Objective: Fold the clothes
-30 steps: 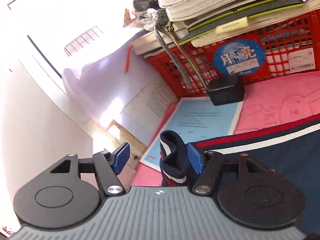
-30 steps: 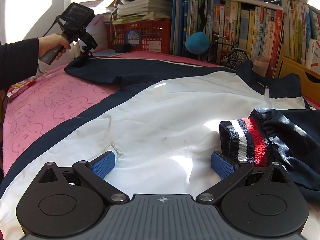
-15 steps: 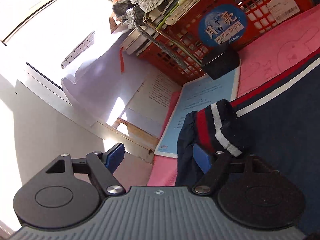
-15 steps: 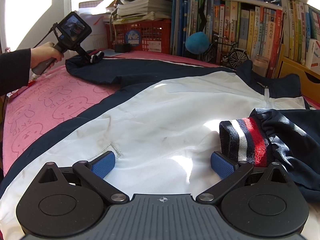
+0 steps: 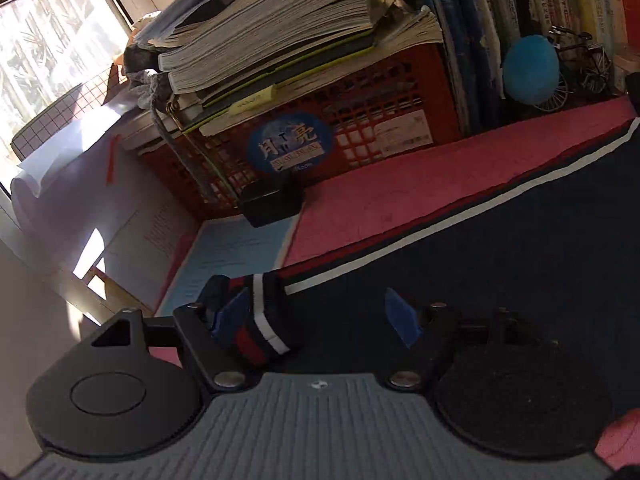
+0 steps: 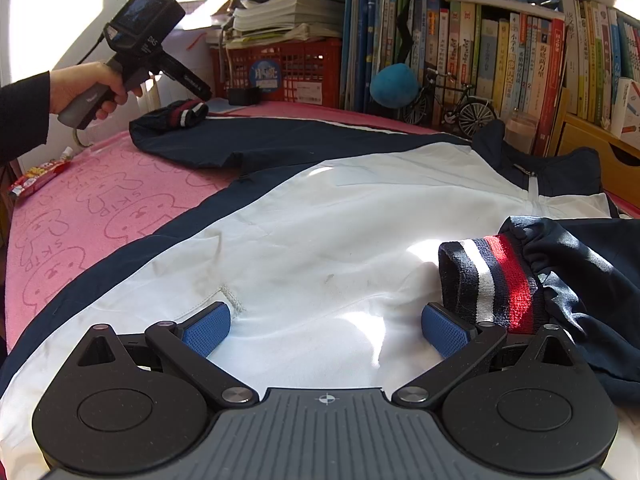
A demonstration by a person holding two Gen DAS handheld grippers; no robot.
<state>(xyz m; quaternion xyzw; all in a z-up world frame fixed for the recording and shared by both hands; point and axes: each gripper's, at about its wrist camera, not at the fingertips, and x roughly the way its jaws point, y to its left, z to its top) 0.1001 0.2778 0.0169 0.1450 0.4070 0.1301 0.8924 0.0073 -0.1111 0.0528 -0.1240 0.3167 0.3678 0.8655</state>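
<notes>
We see the jacket [image 6: 320, 216] spread across the pink surface [image 6: 100, 208], both grippers' jaws apart: left gripper [image 5: 316, 314] over the far-edge sleeve cuff [image 5: 256, 320], to be gripped next; right gripper [image 6: 326, 326] beside the folded-in cuff [image 6: 490, 276].

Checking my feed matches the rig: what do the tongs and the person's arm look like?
Both tongs have black linkage arms, blue textured pads, silver pivot screws and a ribbed grey base. The left hand wears a black sleeve, gripping a grey handle under a black camera with trailing cable.
</notes>
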